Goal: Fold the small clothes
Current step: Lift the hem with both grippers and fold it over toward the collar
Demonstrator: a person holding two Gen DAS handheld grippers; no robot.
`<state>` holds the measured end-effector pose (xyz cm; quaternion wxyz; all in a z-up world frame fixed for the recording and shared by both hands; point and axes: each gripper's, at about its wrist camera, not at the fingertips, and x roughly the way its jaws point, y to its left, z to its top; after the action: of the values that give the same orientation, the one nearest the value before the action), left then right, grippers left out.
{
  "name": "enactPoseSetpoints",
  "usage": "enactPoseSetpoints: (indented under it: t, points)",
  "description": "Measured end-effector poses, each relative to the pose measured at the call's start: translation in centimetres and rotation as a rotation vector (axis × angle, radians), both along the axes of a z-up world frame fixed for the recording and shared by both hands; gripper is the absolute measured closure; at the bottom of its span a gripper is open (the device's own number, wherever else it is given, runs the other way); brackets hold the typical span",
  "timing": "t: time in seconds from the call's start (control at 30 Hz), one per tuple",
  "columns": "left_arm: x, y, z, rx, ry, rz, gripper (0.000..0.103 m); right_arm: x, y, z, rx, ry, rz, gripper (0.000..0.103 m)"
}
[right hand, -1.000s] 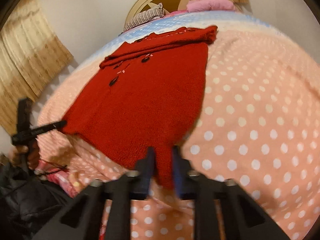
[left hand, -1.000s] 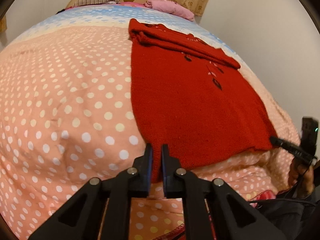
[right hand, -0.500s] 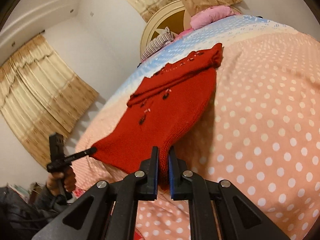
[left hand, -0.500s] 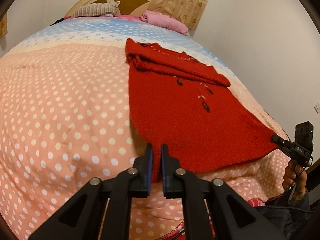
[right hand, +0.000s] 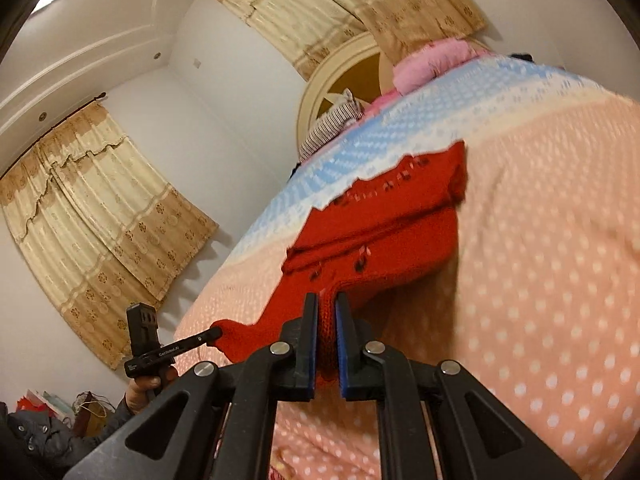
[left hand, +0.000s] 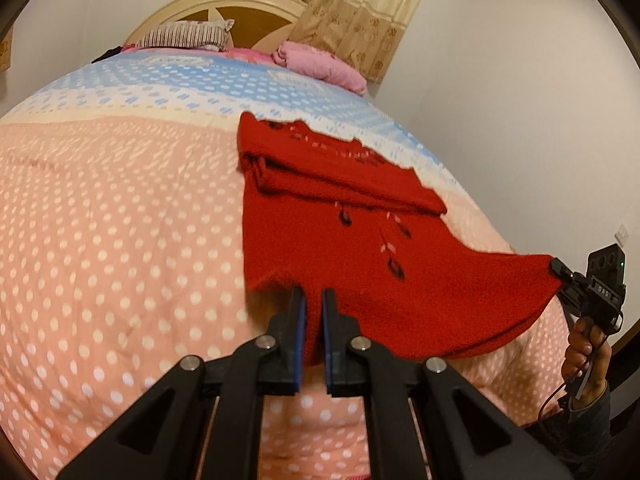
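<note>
A red knitted sweater (left hand: 340, 240) with dark leaf motifs lies on the polka-dot bed, its sleeves folded across the far part. My left gripper (left hand: 314, 296) is shut on the near left hem corner. Held by a hand (left hand: 586, 344), my right gripper (left hand: 557, 268) pinches the other hem corner at the far right of the left wrist view. The near hem hangs lifted off the cover between them. In the right wrist view the right gripper (right hand: 326, 306) is shut on the sweater (right hand: 380, 240), and the left gripper (right hand: 214, 333) grips the stretched corner at left.
The pink dotted bed cover (left hand: 120, 240) spreads wide to the left of the sweater. A pink pillow (left hand: 320, 66) and a striped pillow (left hand: 188, 34) lie by the headboard (left hand: 224, 4). A white wall (left hand: 520, 120) runs close along the bed's right side. Curtains (right hand: 100, 208) hang behind.
Both grippers have risen with the hem corners, so the sweater's near edge has come up off the bed. Both views tilted upward, showing more wall and curtain.
</note>
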<state>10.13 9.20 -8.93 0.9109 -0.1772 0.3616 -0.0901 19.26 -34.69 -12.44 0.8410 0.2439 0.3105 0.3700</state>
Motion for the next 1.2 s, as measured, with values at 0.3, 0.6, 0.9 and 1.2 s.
enactPoseSetpoints:
  t: [0.3,0.6,0.9,1.2]
  points:
    - [2.9,1.7,1.8,-0.077,-0.045,0.014,0.096,2.8,1.1,3.3,0.007,-0.061,-0.038,0.096]
    - [7.3,2.2,4.1,-0.097,-0.091,0.013,0.096,6.5,2.1,5.2,0.029,-0.088,-0.066,0.102]
    - [8.2,2.2,2.0,-0.129,-0.037,-0.015,0.096,7.9,4.7,-0.7,-0.145,0.157,0.084,0.095]
    - [7.7,3.3,1.0,-0.143,-0.023,-0.009,0.096,2.0,3.2,-8.3,-0.127,0.469,0.115,0.035]
